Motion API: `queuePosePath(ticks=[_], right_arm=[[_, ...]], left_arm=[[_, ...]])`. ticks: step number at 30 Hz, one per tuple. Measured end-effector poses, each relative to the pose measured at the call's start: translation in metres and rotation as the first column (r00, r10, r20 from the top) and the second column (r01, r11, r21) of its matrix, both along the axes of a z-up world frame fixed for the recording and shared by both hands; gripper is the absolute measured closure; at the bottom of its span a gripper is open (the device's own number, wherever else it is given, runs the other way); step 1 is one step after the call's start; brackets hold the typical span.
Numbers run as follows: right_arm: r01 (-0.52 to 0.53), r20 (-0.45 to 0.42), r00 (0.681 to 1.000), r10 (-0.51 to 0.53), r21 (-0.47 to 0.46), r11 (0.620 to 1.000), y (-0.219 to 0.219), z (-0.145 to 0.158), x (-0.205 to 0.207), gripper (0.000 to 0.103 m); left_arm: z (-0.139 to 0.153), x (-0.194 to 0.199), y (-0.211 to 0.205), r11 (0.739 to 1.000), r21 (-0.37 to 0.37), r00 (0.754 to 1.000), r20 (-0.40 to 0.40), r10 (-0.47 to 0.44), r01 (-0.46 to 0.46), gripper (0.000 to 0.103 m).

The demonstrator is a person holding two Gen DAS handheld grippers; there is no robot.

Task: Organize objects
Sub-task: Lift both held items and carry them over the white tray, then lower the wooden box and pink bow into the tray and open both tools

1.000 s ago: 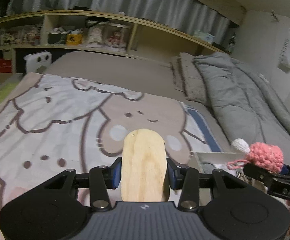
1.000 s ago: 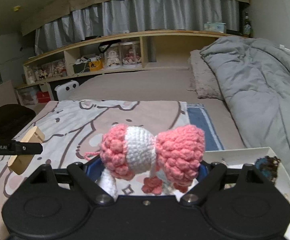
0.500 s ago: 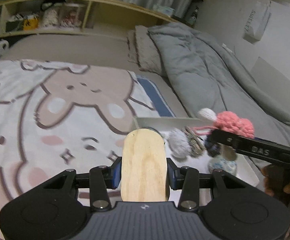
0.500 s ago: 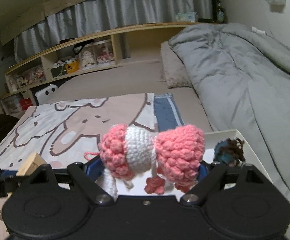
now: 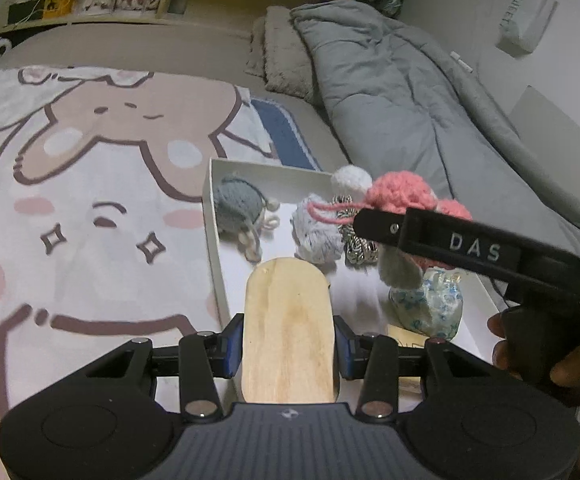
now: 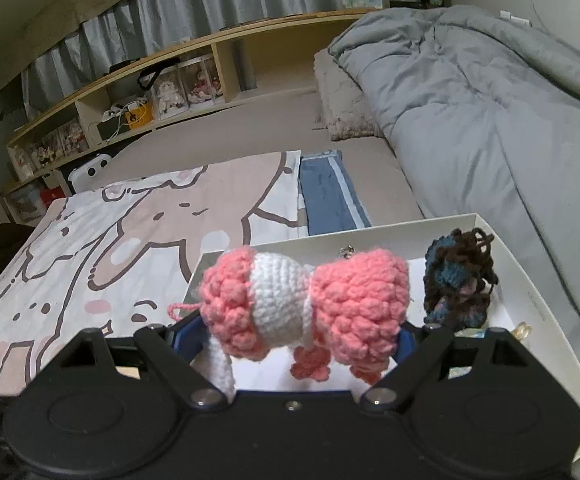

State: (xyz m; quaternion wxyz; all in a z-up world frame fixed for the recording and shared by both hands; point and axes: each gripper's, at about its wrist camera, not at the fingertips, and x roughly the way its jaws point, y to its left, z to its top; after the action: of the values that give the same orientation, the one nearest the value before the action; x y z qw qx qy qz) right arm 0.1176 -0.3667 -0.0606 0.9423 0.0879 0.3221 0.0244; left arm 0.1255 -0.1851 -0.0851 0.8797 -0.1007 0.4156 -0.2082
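Observation:
My left gripper [image 5: 288,344] is shut on a flat wooden piece [image 5: 288,328] with a rounded end, held over the near left part of a white box [image 5: 212,216]. My right gripper [image 6: 290,332] is shut on a pink and white crocheted toy [image 6: 305,304], held above the same box [image 6: 537,312]. In the left wrist view the right gripper's arm marked DAS [image 5: 473,246] crosses over the box with the pink toy [image 5: 401,194]. Inside lie a grey-blue crocheted toy [image 5: 238,204], a pale fluffy one [image 5: 315,232], a floral pouch [image 5: 429,304] and a dark yarn toy [image 6: 457,280].
The box lies on a cartoon-print blanket [image 5: 90,200] spread over a bed. A grey duvet [image 5: 401,80] and a pillow [image 5: 286,60] lie to the right. A wooden shelf [image 6: 170,80] with figurines runs along the back wall.
Both grippers have moved right and forward over the white box while keeping their holds. The box contents have come fully into view.

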Motion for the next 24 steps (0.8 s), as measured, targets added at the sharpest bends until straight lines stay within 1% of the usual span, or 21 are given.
queuePosePath(ticks=[7, 13, 15, 16, 17, 18, 19, 21, 24], right_arm=[[-0.019, -0.026, 0.999, 0.020, 0.024, 1.000, -0.003, -0.008, 0.004, 0.014], [-0.055, -0.047, 0.997, 0.056, 0.025, 0.998, 0.002, -0.014, 0.010, 0.014], [-0.062, -0.053, 0.997, 0.063, 0.019, 0.998, 0.004, -0.016, 0.013, 0.013], [-0.069, -0.056, 0.996, 0.070, 0.022, 0.997, 0.004, -0.017, 0.014, 0.010], [-0.074, -0.063, 0.995, 0.076, 0.027, 0.997, 0.004, -0.019, 0.015, 0.007], [-0.075, -0.081, 0.994, 0.077, 0.028, 0.997, 0.004, -0.022, 0.016, 0.006], [-0.070, -0.098, 0.993, 0.072, 0.020, 0.997, 0.005, -0.024, 0.016, 0.006], [-0.065, -0.101, 0.993, 0.064, -0.006, 0.998, 0.006, -0.024, 0.014, 0.005], [-0.045, -0.093, 0.995, 0.045, 0.008, 0.999, 0.000, -0.020, 0.011, 0.005]], left_arm=[[-0.009, -0.006, -0.011, 0.999, 0.019, 1.000, 0.000, 0.031, -0.031, 0.058], [-0.012, -0.010, -0.018, 0.996, 0.035, 0.996, 0.002, 0.084, -0.084, 0.058], [-0.014, -0.011, -0.020, 0.995, 0.037, 0.996, -0.006, 0.094, -0.093, 0.054], [-0.014, -0.011, -0.020, 0.995, 0.032, 0.996, -0.011, 0.090, -0.090, 0.051], [-0.014, -0.011, -0.020, 0.996, 0.025, 0.996, -0.015, 0.086, -0.086, 0.044], [-0.014, -0.011, -0.019, 0.997, 0.014, 0.997, -0.015, 0.080, -0.079, 0.042], [-0.013, -0.012, -0.019, 0.997, 0.014, 0.997, -0.014, 0.076, -0.076, 0.041], [-0.011, -0.013, -0.019, 0.997, 0.020, 0.997, -0.012, 0.071, -0.071, 0.039], [-0.009, -0.013, -0.020, 0.997, 0.026, 0.998, -0.006, 0.066, -0.066, 0.039]])
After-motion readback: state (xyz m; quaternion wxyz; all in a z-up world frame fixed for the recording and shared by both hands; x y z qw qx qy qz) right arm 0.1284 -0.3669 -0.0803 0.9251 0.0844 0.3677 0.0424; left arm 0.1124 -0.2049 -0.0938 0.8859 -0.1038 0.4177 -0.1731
